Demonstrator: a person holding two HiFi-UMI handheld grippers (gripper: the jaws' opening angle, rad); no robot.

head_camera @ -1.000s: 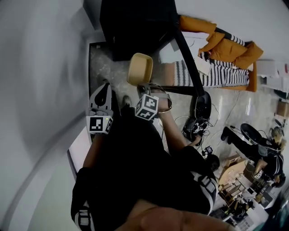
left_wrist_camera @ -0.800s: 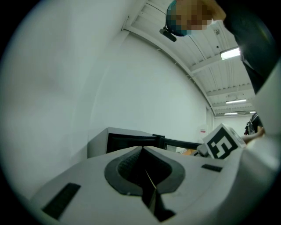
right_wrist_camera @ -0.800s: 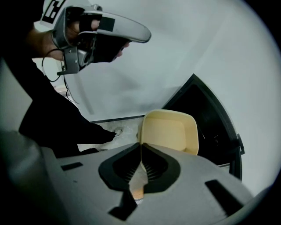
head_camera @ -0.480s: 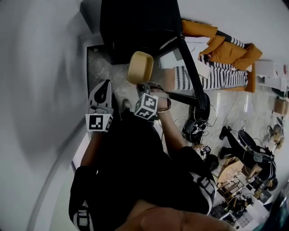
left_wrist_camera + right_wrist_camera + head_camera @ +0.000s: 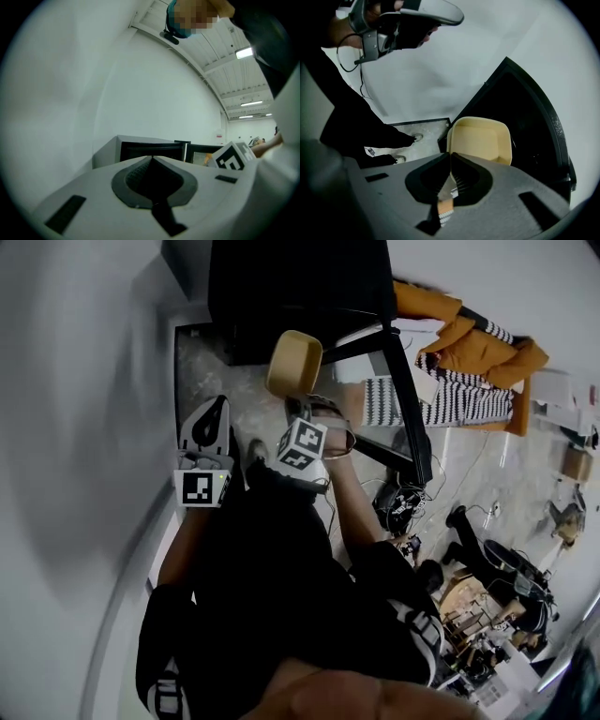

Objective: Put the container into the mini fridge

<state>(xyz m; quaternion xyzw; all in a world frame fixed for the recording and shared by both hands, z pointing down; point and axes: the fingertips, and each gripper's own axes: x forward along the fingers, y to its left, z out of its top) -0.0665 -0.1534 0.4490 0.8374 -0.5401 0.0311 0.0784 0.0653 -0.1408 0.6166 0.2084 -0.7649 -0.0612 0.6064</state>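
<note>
Container (image 5: 480, 139) status: clamped by its near rim in my right gripper (image 5: 451, 158). The jaws are closed on the edge of its wall. The pale body stands out ahead of the jaw tips, with its hollow side turned back toward me.

Position: the dark mouth of the mini fridge (image 5: 525, 103) lies just beyond the container and to its right. The container is outside the opening and not yet placed. The fridge door (image 5: 405, 399) stands open to the right of this gripper.

Left gripper (image 5: 214, 418): jaws together with nothing between them. It is held off to the left of the right gripper and touches nothing.

Assessment of the step in hand, which is carrying the container in:
- The grip is on one edge only, so I judge the container may pivot about the jaws. The advance should be slow and level.
- The far rim leads, so it must clear the frame of the opening and the door edge.
- The interior is too dark to make out a shelf. I should feel for support under the container before parting the jaws.
</note>
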